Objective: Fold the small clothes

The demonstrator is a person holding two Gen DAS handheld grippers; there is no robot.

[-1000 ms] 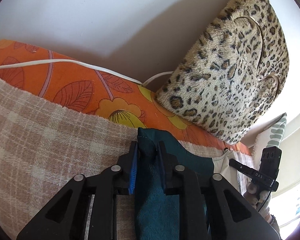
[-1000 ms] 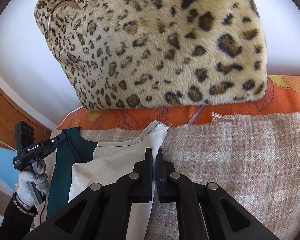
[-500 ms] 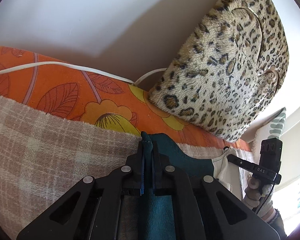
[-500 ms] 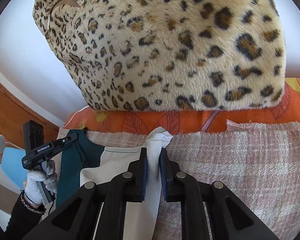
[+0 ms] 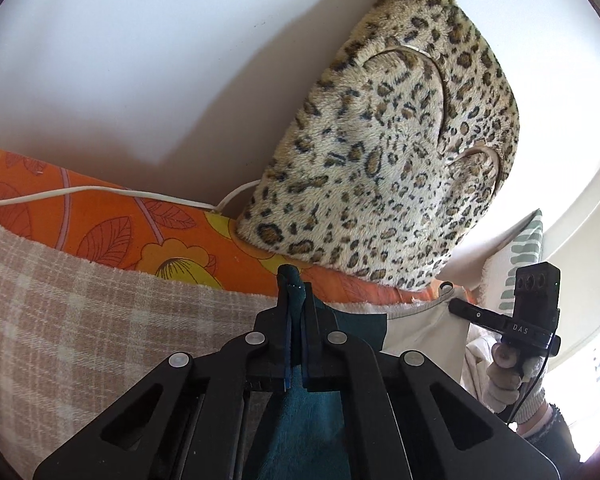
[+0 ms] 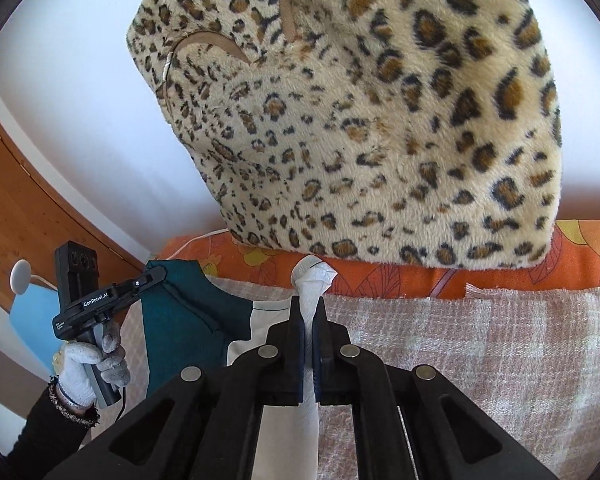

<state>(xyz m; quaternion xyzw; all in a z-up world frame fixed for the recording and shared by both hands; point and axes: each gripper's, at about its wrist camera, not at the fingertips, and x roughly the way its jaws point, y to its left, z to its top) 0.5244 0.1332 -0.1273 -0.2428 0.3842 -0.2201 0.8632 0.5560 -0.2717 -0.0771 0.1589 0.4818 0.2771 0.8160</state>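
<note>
A small teal and white garment (image 6: 196, 320) is stretched between the two grippers above a pink-beige plaid blanket (image 5: 80, 320). My left gripper (image 5: 296, 300) is shut on the teal corner (image 5: 290, 280), which pokes out past the fingertips. My right gripper (image 6: 309, 308) is shut on the white corner (image 6: 312, 280), bunched above the fingertips. In the right wrist view the left gripper (image 6: 152, 278) shows at the left, clamped on the teal edge. In the left wrist view the right gripper (image 5: 456, 306) shows at the right, at the white edge (image 5: 420, 328).
A leopard-print cushion (image 5: 388, 152) leans on the white wall just beyond the blanket, close to both grippers. An orange floral sheet (image 5: 112, 220) with a white cable (image 5: 80, 192) lies under it. A wooden door (image 6: 24, 200) and a striped pillow (image 5: 516, 256) stand at the sides.
The left gripper has closed on the teal corner and the right on the white corner. Both have lifted the garment's edge off the blanket, towards the cushion.
</note>
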